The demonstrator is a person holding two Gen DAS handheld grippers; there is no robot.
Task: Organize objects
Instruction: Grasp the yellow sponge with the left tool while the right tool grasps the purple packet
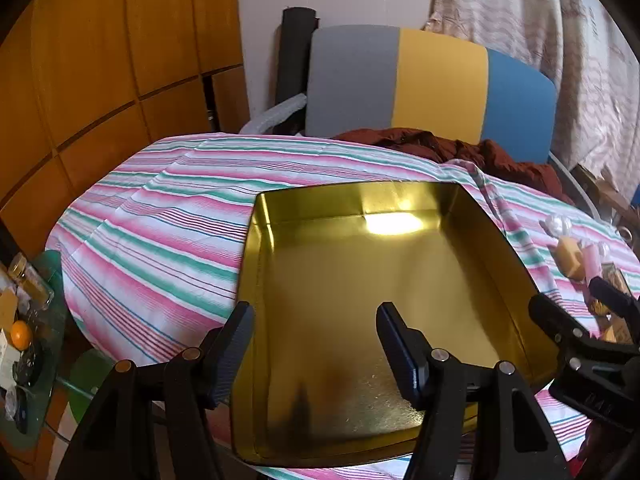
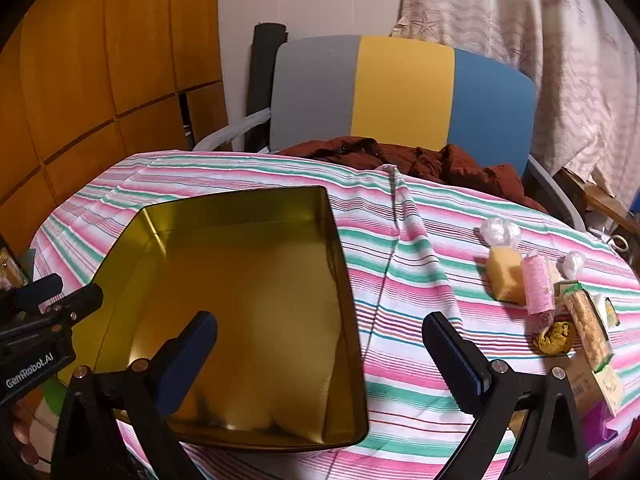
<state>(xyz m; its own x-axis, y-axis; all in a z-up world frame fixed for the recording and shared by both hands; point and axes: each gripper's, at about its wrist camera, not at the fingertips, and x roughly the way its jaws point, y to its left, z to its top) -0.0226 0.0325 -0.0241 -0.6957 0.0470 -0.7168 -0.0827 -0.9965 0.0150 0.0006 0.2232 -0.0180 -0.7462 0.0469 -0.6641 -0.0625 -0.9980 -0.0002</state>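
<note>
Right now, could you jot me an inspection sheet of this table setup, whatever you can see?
Surface: round table under a striped cloth, creased.
Job's things: open gold tin, nothing in it; wrapped snacks piled on the cloth to its right, apart from it.
Clutter: brown garment at the far edge; jars and an orange fruit on a glass side table at left.
Grippers: left gripper open over the tin's near end; right gripper open over the tin's right wall; both hold nothing.
Cables: nothing seen.
Surroundings: grey, yellow and blue chair, wooden panels, patterned curtain.
</note>
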